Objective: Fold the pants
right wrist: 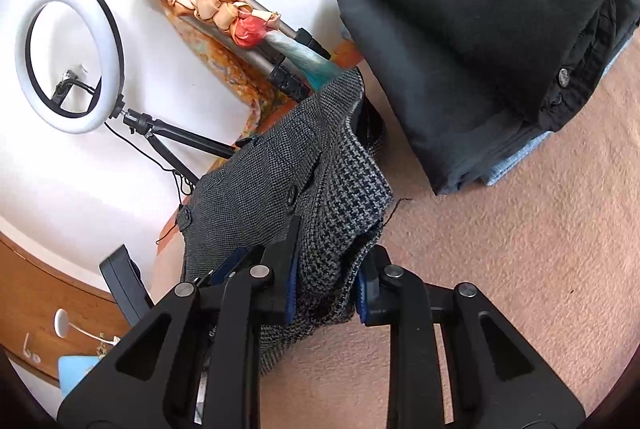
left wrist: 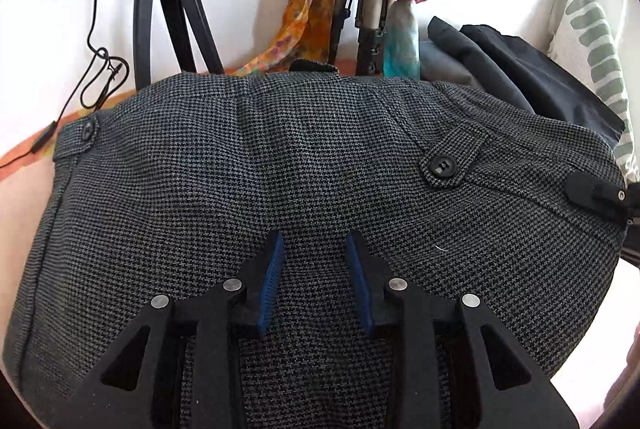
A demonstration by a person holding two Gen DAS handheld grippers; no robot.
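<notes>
Black hand-held gripper (left wrist: 315,283), angular linkage arms, silver round pivot pins, ribbed blue finger pads (left wrist: 271,279)

Pants' (left wrist: 280,169) lower legs out of frame

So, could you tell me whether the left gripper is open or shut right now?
Open. The left gripper hovers above the checked pants; its blue fingers stand apart with nothing between them.

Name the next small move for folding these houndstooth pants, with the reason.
Probably close the left tongs on the pants: they are open over flat cloth, while the right tongs already grip a bunched edge, so both sides can be lifted together.
</notes>
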